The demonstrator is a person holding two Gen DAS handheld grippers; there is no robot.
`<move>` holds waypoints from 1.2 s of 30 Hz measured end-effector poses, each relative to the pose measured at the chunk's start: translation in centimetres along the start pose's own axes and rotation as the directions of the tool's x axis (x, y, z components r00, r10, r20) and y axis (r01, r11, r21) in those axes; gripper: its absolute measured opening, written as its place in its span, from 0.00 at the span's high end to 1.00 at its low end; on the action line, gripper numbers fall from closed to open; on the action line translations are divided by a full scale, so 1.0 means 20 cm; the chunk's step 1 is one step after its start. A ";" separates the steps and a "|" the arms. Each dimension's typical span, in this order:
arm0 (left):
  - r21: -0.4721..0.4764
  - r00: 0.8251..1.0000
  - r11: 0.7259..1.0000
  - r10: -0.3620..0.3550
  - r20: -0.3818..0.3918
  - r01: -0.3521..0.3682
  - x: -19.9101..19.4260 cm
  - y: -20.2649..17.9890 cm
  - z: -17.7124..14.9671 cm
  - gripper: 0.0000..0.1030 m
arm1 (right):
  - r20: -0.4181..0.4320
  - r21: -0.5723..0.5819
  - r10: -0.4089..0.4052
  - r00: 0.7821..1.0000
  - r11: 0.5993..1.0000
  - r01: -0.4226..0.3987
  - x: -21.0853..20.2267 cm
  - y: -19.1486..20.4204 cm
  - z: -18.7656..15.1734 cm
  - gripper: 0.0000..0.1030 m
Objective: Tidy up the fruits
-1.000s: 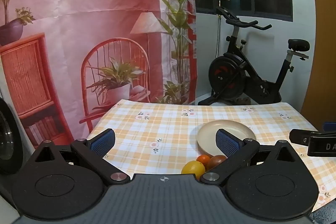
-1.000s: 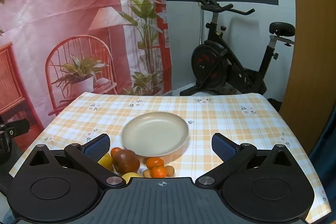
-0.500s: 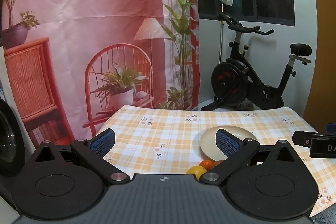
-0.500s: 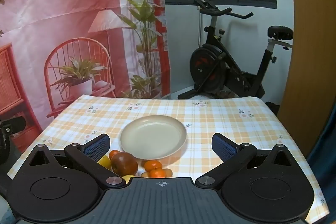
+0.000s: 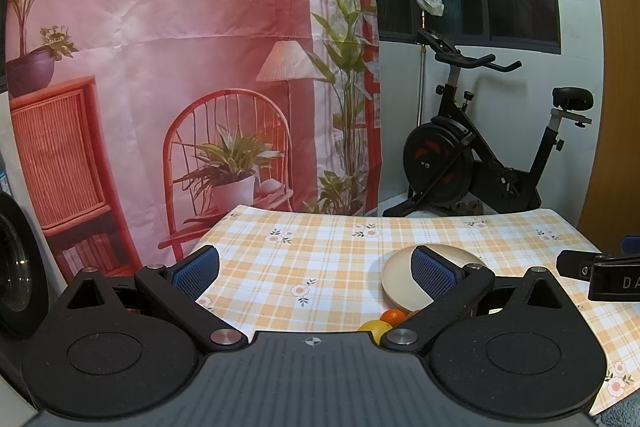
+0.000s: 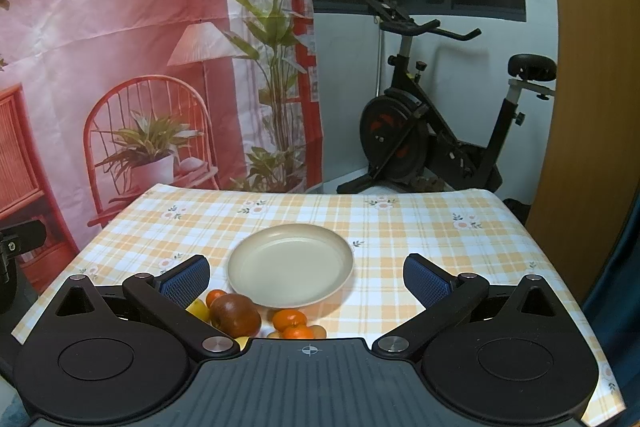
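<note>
Fruit (image 6: 236, 314) sits bunched by the plate (image 6: 291, 264), just below the right gripper (image 6: 307, 275), both grippers spread wide and empty.

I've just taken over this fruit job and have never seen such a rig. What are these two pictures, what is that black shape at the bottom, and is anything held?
There is no robot arm: a person holds a two-finger tool in each hand, and a fisheye camera on each looks forward along its fingers. The black shape is the tool's own body.

In the left view, the left tool is open and empty. In the right view, the right tool is open and empty too.

On the checked tablecloth stands an empty beige plate. Just in front of it lie the loose fruits: a reddish-brown apple, tangerines and a yellow fruit, partly hidden. Behind the table are a printed backdrop and an exercise bike.
</note>
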State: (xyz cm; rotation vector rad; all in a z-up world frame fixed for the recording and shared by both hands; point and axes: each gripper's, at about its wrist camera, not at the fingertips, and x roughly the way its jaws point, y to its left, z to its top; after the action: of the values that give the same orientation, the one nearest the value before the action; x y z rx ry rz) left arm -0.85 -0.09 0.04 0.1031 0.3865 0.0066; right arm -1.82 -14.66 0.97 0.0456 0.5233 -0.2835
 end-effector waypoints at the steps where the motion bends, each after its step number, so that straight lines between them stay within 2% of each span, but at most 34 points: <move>1: -0.001 1.000 1.000 0.000 0.000 0.000 0.00 0.00 0.00 0.00 | 0.000 0.000 0.000 1.000 1.000 0.000 0.00 0.00 -0.01 0.00; 36: -0.004 1.000 1.000 0.000 0.000 0.000 0.00 0.00 0.01 0.00 | 0.004 -0.001 -0.001 1.000 1.000 0.001 -0.01 0.00 -0.01 0.00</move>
State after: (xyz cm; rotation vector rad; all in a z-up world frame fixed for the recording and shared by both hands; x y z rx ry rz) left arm -0.81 -0.06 0.16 0.0991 0.3866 0.0075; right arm -1.99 -14.54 0.91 0.0440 0.5196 -0.2848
